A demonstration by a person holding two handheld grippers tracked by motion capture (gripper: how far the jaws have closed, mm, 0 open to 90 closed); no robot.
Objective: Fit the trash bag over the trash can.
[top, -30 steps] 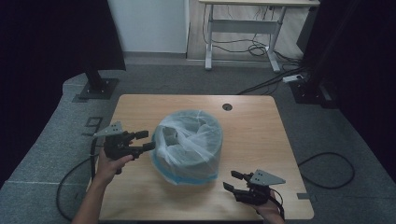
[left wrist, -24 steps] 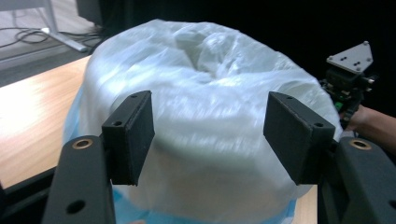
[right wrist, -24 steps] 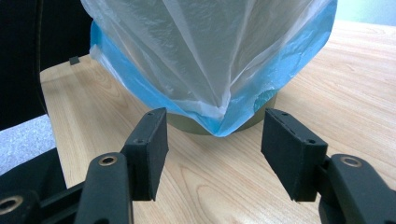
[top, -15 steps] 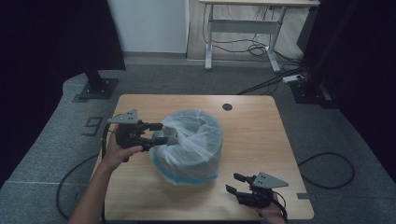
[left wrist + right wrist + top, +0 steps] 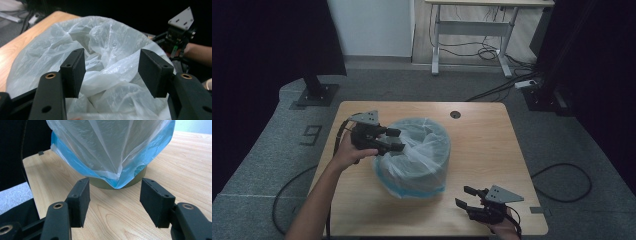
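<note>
A round bin (image 5: 412, 182) lined with a clear, blue-hemmed plastic bag (image 5: 419, 145) stands mid-table. My left gripper (image 5: 396, 140) reaches over the bin's left rim into the crumpled bag top. In the left gripper view its jaws (image 5: 112, 72) stand apart and have just been closing. Loose bag plastic (image 5: 110, 47) lies between them, with neither pad pressing on it. My right gripper (image 5: 462, 196) rests near the front right edge, open and empty. In the right gripper view (image 5: 113, 200) it faces the bin's olive base (image 5: 100, 183) and the bag's hem (image 5: 75, 162).
The wooden table (image 5: 492, 150) has a cable hole (image 5: 455, 114) at the back. On the floor beyond it stand a white desk frame (image 5: 472, 30) with cables, and a black stand base (image 5: 314, 92) at the left. The right gripper (image 5: 180, 32) shows across the bag.
The left gripper has moved right and upward, from beside the bin to over its left rim and into the bag top. The right gripper has stayed where it was.
</note>
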